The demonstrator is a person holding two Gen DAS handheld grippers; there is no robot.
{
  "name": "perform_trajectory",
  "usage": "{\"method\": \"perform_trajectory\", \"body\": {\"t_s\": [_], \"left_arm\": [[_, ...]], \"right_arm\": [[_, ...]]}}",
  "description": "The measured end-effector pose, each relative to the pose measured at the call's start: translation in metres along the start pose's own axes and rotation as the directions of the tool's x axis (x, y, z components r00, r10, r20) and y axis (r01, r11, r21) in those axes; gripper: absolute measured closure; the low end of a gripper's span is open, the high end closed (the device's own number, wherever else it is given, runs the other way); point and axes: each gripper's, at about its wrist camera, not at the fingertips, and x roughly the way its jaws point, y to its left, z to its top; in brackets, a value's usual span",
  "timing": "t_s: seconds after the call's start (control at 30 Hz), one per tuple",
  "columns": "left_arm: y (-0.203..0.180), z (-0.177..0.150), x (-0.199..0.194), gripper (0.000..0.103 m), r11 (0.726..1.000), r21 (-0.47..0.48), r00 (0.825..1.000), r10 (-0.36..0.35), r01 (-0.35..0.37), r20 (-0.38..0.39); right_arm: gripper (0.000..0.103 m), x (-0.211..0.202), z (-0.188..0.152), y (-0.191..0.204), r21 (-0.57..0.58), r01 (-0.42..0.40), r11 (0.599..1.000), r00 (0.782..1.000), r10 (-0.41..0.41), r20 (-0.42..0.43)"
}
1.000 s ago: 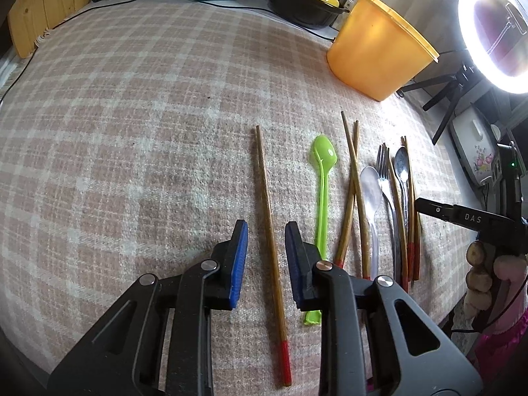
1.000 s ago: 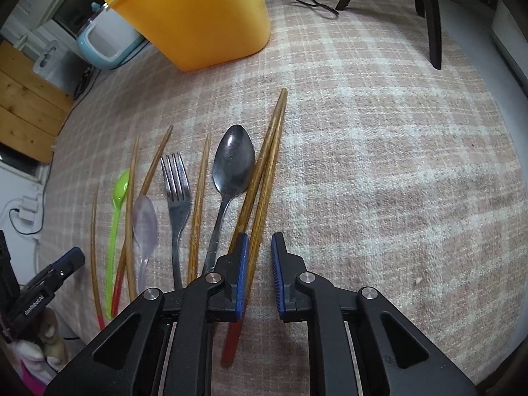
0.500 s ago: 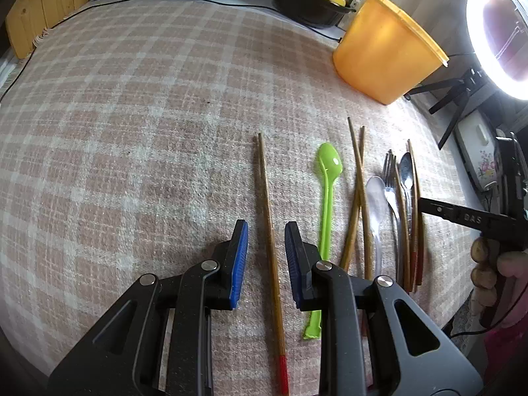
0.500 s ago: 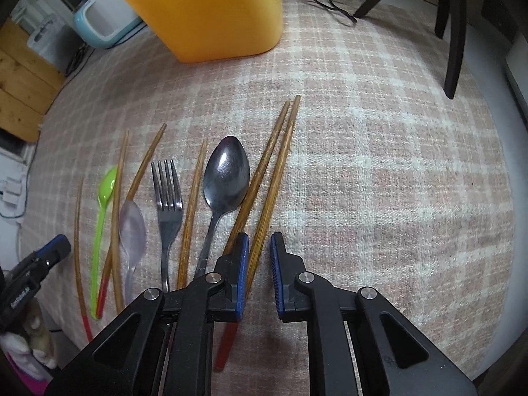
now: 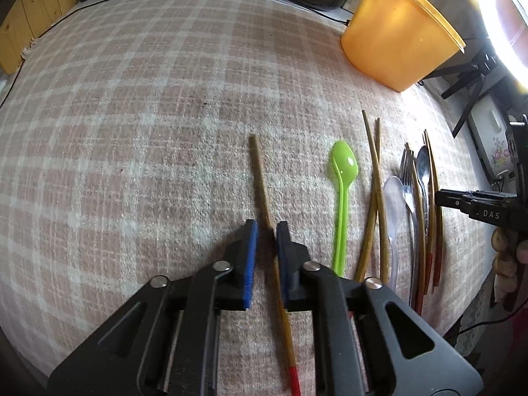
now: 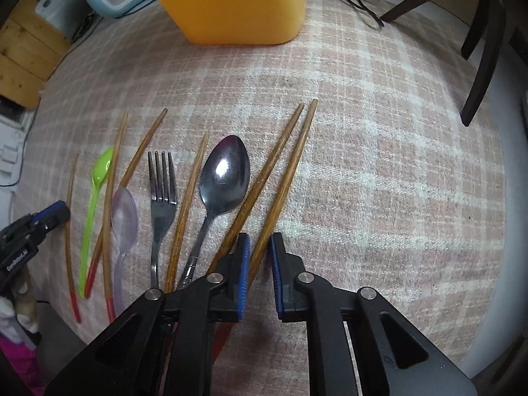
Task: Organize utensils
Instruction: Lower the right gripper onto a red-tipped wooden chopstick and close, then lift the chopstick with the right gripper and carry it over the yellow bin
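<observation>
My left tongs straddle a lone wooden chopstick lying on the plaid-covered table; the blue pads are narrowed around it with a sliver of gap on each side, so I cannot tell whether they grip it. The stick is slim, brown, with a red-painted butt end near me. My right tongs sit spread around the outermost chopstick of a pair, not pressing it. Between the two lie the rest, side by side, handles toward me: a lime green plastic spoon, two crossed chopsticks, a clear plastic spoon, a steel fork, another chopstick and a shiny steel spoon. An orange tub stands beyond them.
</observation>
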Motion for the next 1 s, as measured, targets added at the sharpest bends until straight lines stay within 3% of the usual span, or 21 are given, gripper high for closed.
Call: {"method": "perform_trajectory", "body": {"t_s": [0.3, 0.57, 0.67, 0.73, 0.77, 0.83, 1.0], "left_arm": [[0.008, -0.002, -0.011, 0.098, 0.999, -0.035, 0.999, -0.028, 0.029, 0.016], [0.003, -0.007, -0.004, 0.098, 1.0, -0.027, 1.0, 0.012, -0.012, -0.004], [0.0, -0.005, -0.002, 0.085, 0.999, -0.032, 1.0, 0.003, -0.003, -0.011], [-0.007, -0.004, -0.001, 0.086, 1.0, 0.006, 1.0, 0.024, -0.024, -0.004], [-0.01, -0.005, 0.0, 0.086, 0.999, 0.031, 0.999, 0.04, -0.04, 0.003], [-0.01, -0.006, 0.0, 0.098, 0.998, 0.031, 0.999, 0.047, -0.047, 0.014], [-0.001, -0.007, -0.011, 0.099, 0.999, -0.021, 0.998, 0.03, -0.029, 0.048]], "right_arm": [[0.098, -0.007, 0.001, -0.019, 0.07, -0.068, 0.995, 0.997, 0.066, 0.042], [0.098, -0.025, -0.017, -0.032, 0.078, -0.077, 0.994, 0.993, 0.07, 0.097], [0.098, -0.028, -0.027, -0.038, 0.079, -0.082, 0.993, 0.992, 0.074, 0.1], [0.098, -0.034, -0.047, -0.046, 0.075, -0.081, 0.994, 0.992, 0.074, 0.099], [0.098, -0.033, -0.047, -0.047, 0.076, -0.079, 0.994, 0.993, 0.072, 0.097], [0.098, -0.028, -0.057, -0.05, 0.082, -0.089, 0.993, 0.992, 0.081, 0.101], [0.098, -0.015, -0.08, -0.065, 0.089, -0.114, 0.99, 0.987, 0.102, 0.122]]}}
